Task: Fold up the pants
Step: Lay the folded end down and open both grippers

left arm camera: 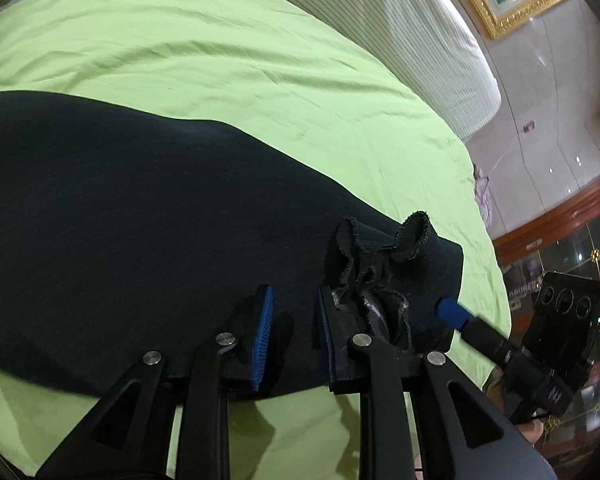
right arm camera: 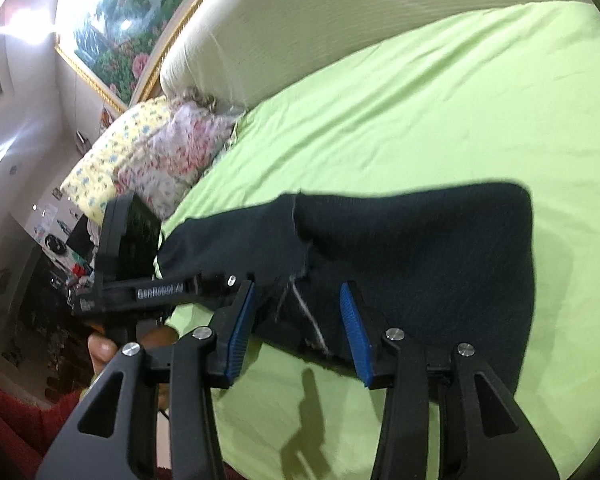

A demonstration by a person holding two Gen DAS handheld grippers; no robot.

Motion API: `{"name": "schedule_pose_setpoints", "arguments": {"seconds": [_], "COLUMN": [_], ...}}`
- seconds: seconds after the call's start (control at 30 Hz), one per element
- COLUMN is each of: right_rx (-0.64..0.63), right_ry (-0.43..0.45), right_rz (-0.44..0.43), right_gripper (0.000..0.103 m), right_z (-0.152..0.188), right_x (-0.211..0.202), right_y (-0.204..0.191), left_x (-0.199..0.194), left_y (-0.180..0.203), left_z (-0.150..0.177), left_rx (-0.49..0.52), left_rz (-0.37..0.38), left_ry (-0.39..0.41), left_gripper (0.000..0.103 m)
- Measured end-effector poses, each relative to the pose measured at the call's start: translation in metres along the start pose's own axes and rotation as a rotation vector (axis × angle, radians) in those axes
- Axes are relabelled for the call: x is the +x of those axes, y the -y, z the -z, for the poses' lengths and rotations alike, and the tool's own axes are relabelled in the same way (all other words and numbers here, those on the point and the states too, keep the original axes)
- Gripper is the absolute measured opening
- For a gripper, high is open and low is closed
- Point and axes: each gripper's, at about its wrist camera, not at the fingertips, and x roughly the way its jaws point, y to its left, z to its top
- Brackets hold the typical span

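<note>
Dark navy pants (left arm camera: 140, 208) lie on the green bedsheet (left arm camera: 220, 52), folded into a broad slab. My left gripper (left arm camera: 294, 300) is open just above the pants' near edge, with bunched frayed hem cloth (left arm camera: 380, 256) resting against the outer side of its right finger. My right gripper (right arm camera: 298, 300) is open over the pants (right arm camera: 420, 240), its blue pads either side of a seam with white stitching (right arm camera: 308, 308). The right gripper also shows in the left wrist view (left arm camera: 456, 316), touching the pants' corner. The left gripper's body shows in the right wrist view (right arm camera: 140, 292).
A cream headboard (left arm camera: 420, 40) runs along the far side of the bed. Floral pillows (right arm camera: 152, 160) lie at the bed's end. A gilt-framed painting (right arm camera: 132, 12) hangs on the wall. A wooden cabinet (left arm camera: 560, 232) stands beyond the bed edge.
</note>
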Motion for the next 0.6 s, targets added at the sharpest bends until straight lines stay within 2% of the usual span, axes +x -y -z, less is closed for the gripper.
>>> {"name": "schedule_pose_setpoints", "arguments": {"seconds": [0.13,0.4,0.6], "right_rx": [-0.004,-0.069,-0.076], "right_ry": [-0.004,-0.032,-0.059], "right_rz": [0.003,-0.024,-0.069], "right_gripper": [0.045,0.045,0.047], "right_z": [-0.006,-0.007,-0.009], "right_x": [0.006,0.024,0.038], "right_y": [-0.003,-0.024,-0.034], "left_x": [-0.016,-0.054,-0.089], "left_y": [-0.007,-0.031,-0.058], "left_z": [0.003,0.013,0.034], "left_rx": [-0.028,-0.071,-0.138], "left_rz": [-0.025,-0.075,-0.149], "left_ry": [0.043,0.107,0.188], "left_gripper": [0.032,0.041,0.06]}}
